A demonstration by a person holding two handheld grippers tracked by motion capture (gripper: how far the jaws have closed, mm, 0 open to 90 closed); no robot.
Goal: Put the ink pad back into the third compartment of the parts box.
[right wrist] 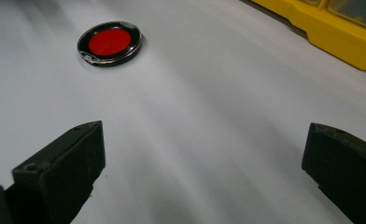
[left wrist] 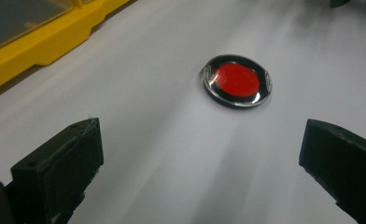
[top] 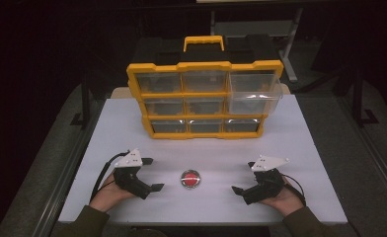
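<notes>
A small round disc (top: pixel 190 178) with a red centre, black ring and clear rim lies flat on the white table (top: pixel 290 138), between my two grippers. My left gripper (top: pixel 152 174) rests on the table to the disc's left, open and empty, pointing toward it; the disc (left wrist: pixel 236 80) lies ahead of its jaws. My right gripper (top: pixel 244 177) sits to the disc's right, also open and empty, with the disc (right wrist: pixel 110 43) farther ahead and to the left of its jaws. A yellow organiser (top: pixel 204 98) with clear drawers stands upright at the back.
The organiser's top right drawer (top: pixel 254 93) is pulled partway out toward me. Its yellow base (left wrist: pixel 41 42) lies at the left gripper view's upper left and at the upper right (right wrist: pixel 330 32) of the right gripper view. Dark floor surrounds the table.
</notes>
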